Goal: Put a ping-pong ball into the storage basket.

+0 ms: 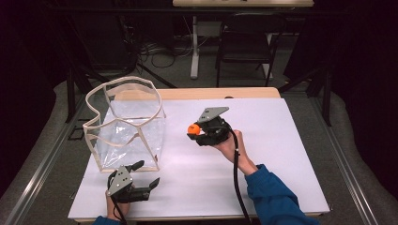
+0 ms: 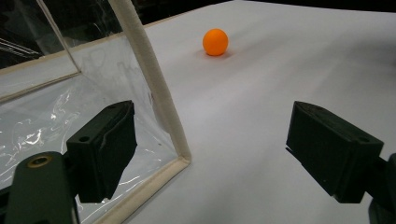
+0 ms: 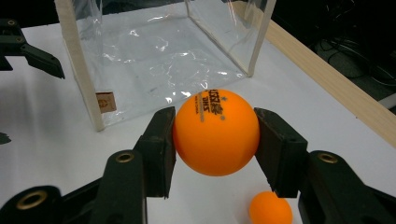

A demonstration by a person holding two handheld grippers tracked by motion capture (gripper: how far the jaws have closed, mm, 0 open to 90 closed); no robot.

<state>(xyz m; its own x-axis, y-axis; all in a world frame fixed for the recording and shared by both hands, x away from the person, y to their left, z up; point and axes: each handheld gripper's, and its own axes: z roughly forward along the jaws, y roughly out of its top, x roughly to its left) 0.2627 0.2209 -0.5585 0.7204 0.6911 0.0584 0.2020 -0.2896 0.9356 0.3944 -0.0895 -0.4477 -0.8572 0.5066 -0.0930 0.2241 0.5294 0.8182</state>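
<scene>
One orange ball (image 3: 215,133), "DHS" print.

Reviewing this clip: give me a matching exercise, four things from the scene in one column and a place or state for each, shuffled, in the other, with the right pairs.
Things
1. left gripper
2. right gripper
3. held orange ball
4. clear bag

Places or states
A. stands open-topped on the white sheet, cream trim along its edges
B. clamped between two black jaws, printed lettering on its upper side
C. jaws wide apart, nothing between them, beside the bag's near corner
D. shut on a ball, raised off the sheet

Pairs: 1-C, 2-D, 3-B, 4-A
</scene>
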